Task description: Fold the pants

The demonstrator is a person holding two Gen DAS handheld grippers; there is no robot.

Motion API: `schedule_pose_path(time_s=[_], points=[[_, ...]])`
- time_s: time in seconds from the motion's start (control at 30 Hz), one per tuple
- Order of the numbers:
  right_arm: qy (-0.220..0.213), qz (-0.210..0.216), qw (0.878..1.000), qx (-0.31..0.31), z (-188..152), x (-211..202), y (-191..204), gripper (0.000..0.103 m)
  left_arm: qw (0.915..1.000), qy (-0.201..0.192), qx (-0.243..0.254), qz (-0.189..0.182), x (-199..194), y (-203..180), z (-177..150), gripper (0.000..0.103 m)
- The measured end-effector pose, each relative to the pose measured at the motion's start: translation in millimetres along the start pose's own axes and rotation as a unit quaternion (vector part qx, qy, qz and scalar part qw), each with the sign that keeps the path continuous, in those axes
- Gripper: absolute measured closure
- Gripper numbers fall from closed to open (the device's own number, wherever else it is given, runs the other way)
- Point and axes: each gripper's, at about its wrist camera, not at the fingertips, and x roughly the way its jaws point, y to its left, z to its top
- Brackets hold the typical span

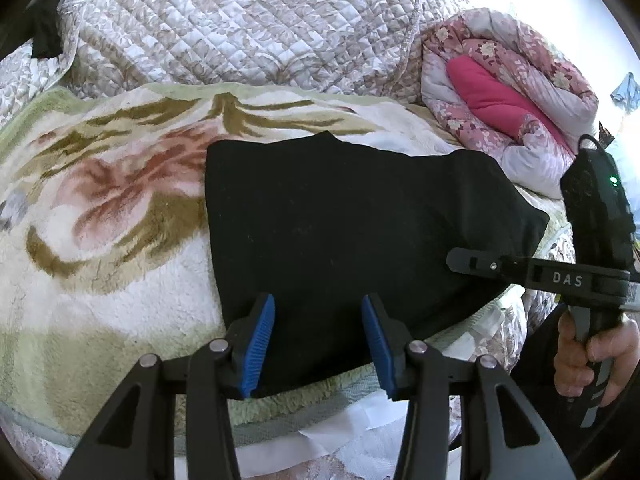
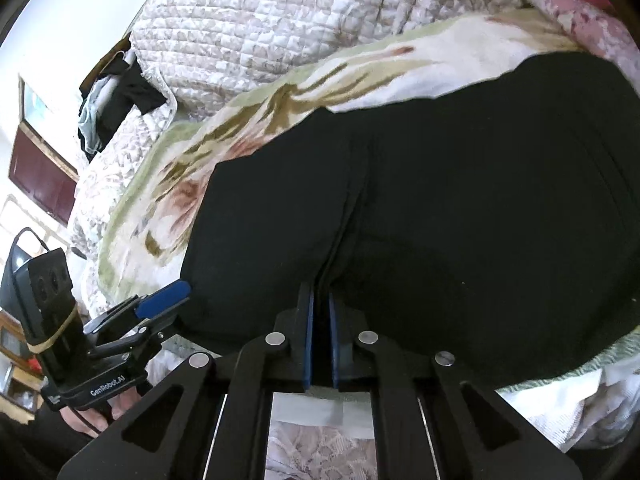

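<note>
Black pants (image 1: 340,232) lying on floral blanket (image 1: 100,200) on bed, already folded into compact stack. Right tool (image 2: 320,336) pinching near-edge layers; left tool (image 1: 318,344) spread, gripping nothing. Likely further fold or smoothing remaining.

A flowered fleece blanket (image 1: 100,216) (on the quilted bed (image 1: 240,20)) carries black pants (image 1: 340,220).

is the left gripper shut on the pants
No, the left gripper stands open, its blue pads apart over the near edge of the black pants.
</note>
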Motion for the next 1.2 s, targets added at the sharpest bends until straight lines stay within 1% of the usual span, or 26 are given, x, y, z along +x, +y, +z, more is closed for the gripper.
schedule_pose_path(time_s=[0.07, 0.13, 0.2, 0.27, 0.3, 0.37, 0.4, 0.43, 0.5, 0.53, 0.57, 0.6, 0.63, 0.7, 0.73, 0.8, 0.9, 0.97, 1.0, 1.03, 1.07, 1.13, 1.17, 1.2], points=[[-0.004, -0.005, 1.0, 0.001, -3.6, -2.1, 0.7, 0.098, 1.0, 0.0, 0.0, 0.0, 0.1, -0.5, 0.1, 0.055], [0.003, -0.009, 1.0, 0.007, -6.9, 1.4, -2.3, 0.097, 1.0, 0.001, 0.0, -0.001, 0.6, -0.6, 0.0, 0.055], [0.0, -0.011, 1.0, 0.003, -4.5, 0.5, -1.7, 0.097, 1.0, 0.001, 0.002, 0.001, 0.1, -1.7, -0.1, 0.055], [-0.02, -0.035, 0.999, -0.002, -2.1, -7.7, -2.1, 0.095, 1.0, 0.001, 0.002, 0.001, 0.1, -1.4, 0.2, 0.055], [-0.034, -0.056, 0.998, -0.001, -0.8, -13.9, -4.8, 0.095, 1.0, -0.001, 0.0, 0.003, -0.8, -1.2, 0.6, 0.055], [-0.047, -0.066, 0.997, 0.012, 1.2, -20.4, -12.0, 0.095, 0.9999, -0.006, -0.005, 0.01, -3.4, 1.2, 2.7, 0.055], [-0.054, -0.063, 0.996, 0.022, 1.9, -23.3, -17.0, 0.095, 0.9998, -0.011, -0.008, 0.017, -5.4, 3.3, 4.5, 0.055], [-0.056, -0.066, 0.996, 0.029, 2.1, -24.3, -22.0, 0.092, 0.9997, -0.014, -0.011, 0.019, -5.9, 5.4, 6.4, 0.055], [-0.053, -0.083, 0.994, 0.046, 0.9, -23.2, -33.9, 0.092, 0.9996, -0.01, -0.019, 0.021, -4.2, 10.7, 8.4, 0.055], [-0.058, -0.076, 0.994, 0.058, 1.0, -26.2, -38.9, 0.092, 0.9995, -0.007, -0.021, 0.023, -2.8, 12.1, 8.8, 0.055], [-0.066, -0.079, 0.992, 0.069, 2.2, -31.3, -42.7, 0.092, 0.9994, -0.006, -0.023, 0.025, -2.6, 12.8, 8.8, 0.055], [-0.082, -0.098, 0.989, 0.072, 3.6, -38.5, -44.4, 0.09, 0.9994, -0.007, -0.022, 0.027, -3.0, 12.9, 9.3, 0.055], [-0.108, -0.113, 0.985, 0.074, 4.5, -48.7, -46.6, 0.087, 0.9994, -0.009, -0.02, 0.028, -3.4, 11.7, 10.5, 0.055], [-0.131, -0.101, 0.982, 0.091, 7.6, -59.9, -53.1, 0.084, 0.9994, -0.012, -0.016, 0.029, -3.3, 9.9, 14.2, 0.055], [-0.129, -0.094, 0.983, 0.091, 9.5, -59.4, -53.8, 0.084, 0.9994, -0.012, -0.014, 0.028, -2.1, 9.3, 17.0, 0.055], [-0.108, -0.081, 0.987, 0.085, 13.1, -49.4, -50.7, 0.084, 0.9995, -0.01, -0.014, 0.028, 1.3, 8.0, 22.9, 0.055], [-0.086, -0.049, 0.993, 0.065, 12.4, -34.3, -37.9, 0.084, 0.9993, -0.016, -0.014, 0.03, 4.3, 8.2, 28.6, 0.055], [-0.076, -0.039, 0.995, 0.051, 10.3, -26.7, -30.5, 0.084, 0.9995, -0.01, -0.014, 0.027, 9.9, 8.6, 29.5, 0.055], [-0.066, -0.041, 0.996, 0.044, 8.6, -22.1, -27.5, 0.084, 0.9997, -0.001, -0.012, 0.019, 14.4, 8.6, 27.4, 0.055], [-0.061, -0.053, 0.996, 0.044, 7.6, -19.5, -28.5, 0.084, 0.9998, 0.009, -0.008, 0.017, 19.6, 7.1, 23.9, 0.055], [-0.059, -0.068, 0.995, 0.048, 5.9, -19.5, -31.9, 0.084, 0.9996, 0.005, 0.001, 0.026, 21.0, 3.8, 20.8, 0.055], [-0.083, -0.072, 0.991, 0.072, 3.8, -32.5, -43.1, 0.084, 0.9985, -0.001, 0.035, 0.042, 18.2, -7.4, 17.4, 0.055], [-0.097, -0.082, 0.989, 0.081, 3.6, -41.2, -48.8, 0.083, 0.9982, -0.002, 0.042, 0.042, 17.9, -9.6, 16.3, 0.055], [-0.121, -0.103, 0.983, 0.097, 3.2, -54.0, -57.9, 0.083, 0.9981, -0.002, 0.044, 0.042, 17.5, -10.6, 15.0, 0.054]])
